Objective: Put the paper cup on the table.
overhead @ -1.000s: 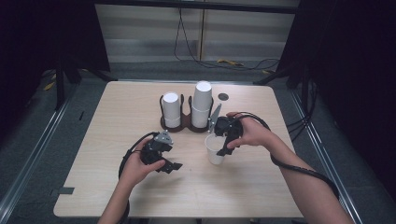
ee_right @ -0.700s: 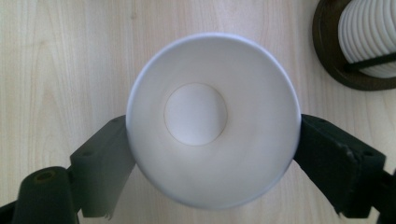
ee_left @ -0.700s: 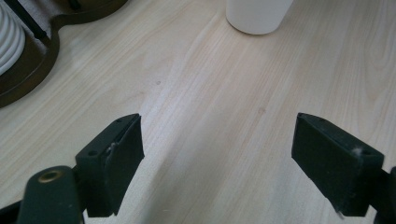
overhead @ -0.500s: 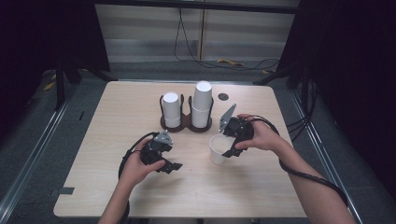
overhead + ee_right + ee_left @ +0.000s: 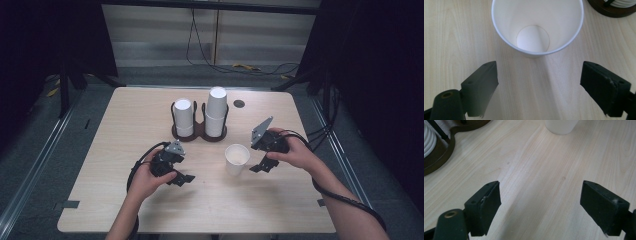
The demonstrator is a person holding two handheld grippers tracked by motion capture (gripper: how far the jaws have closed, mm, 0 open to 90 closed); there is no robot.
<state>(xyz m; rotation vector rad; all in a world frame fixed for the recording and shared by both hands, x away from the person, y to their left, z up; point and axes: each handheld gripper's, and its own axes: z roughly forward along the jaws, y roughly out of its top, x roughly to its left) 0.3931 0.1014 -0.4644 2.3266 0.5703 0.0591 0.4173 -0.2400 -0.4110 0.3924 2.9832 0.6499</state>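
The white paper cup (image 5: 236,158) stands upright on the bench (image 5: 125,115), mouth up and empty, a little in front of the dark cup holder (image 5: 198,131). Its long axis points straight up. In the high view the right gripper (image 5: 263,165) sits just beside the cup, at about 3 o'clock from it, apart and not touching. In the right gripper view the cup (image 5: 537,26) is at 12 o'clock, straight ahead of the two black fingers (image 5: 481,87), and its round bottom shows inside. These fingers are spread wide with nothing between them, and the gap looks a bit wider than the cup. The right hand (image 5: 299,153) tilts the gripper down and toward the cup. The right gripper is much nearer, so I think it can slide forward around the cup. The left gripper (image 5: 182,178) rests low near the bench at about 8 o'clock from the cup, farther off. Its fingers (image 5: 484,207) are spread wide too and hold nothing. The holder carries two stacks of white cups (image 5: 216,111), at about 11 o'clock from the lone cup.
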